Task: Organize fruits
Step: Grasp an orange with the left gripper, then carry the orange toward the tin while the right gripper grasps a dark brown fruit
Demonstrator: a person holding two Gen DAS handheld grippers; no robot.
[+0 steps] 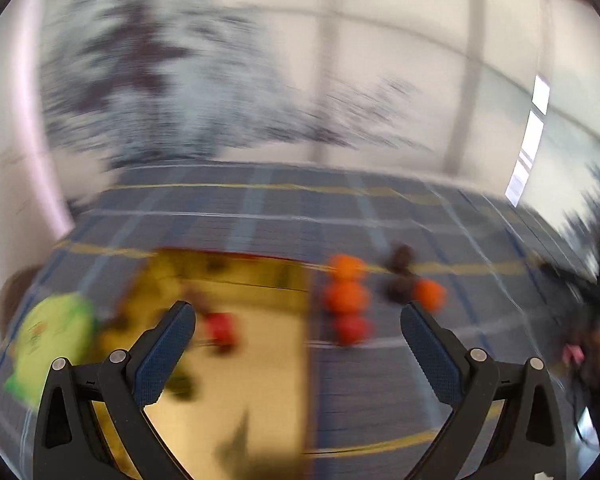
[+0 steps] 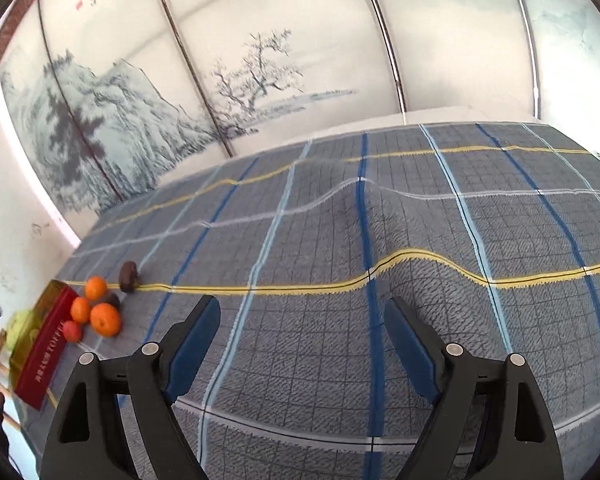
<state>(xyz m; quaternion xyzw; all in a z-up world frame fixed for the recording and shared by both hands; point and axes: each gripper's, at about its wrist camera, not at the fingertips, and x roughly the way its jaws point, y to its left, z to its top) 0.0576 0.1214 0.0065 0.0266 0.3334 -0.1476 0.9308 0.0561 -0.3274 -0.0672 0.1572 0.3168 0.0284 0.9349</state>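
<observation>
fruit sits in a small cluster on the plaid cloth (image 2: 340,280), just beside the long red wall of a box (image 2: 46,354). from the right wrist camera the cluster reads clearly: a large orange (image 2: 105,319) nearest, a smaller orange (image 2: 80,309) to its left and touching it, a third orange (image 2: 96,287) farther back, and a small red fruit (image 2: 73,331) closest to the box wall. a dark brown fruit (image 2: 129,276) lies on the yellow stripe of the cloth just behind the oranges, and another dark one (image 2: 112,300) is half hidden between them. the right gripper (image 2: 302,320) hangs over bare cloth well apart from the fruit, its blue-padded fingers (image 2: 192,344) spread wide with nothing between them. the left wrist view is heavily smeared by motion blur. the left gripper (image 1: 298,316) also has its fingers spread apart and holds nothing; it is above the yellow inside of the box (image 1: 260,360), where a red fruit (image 1: 220,330) lies near the left finger. oranges (image 1: 346,294) and a red fruit (image 1: 352,329) show as blurred blobs on the cloth just past the box edge. a green and yellow packet (image 1: 50,340) lies at the box's far left side.
</observation>
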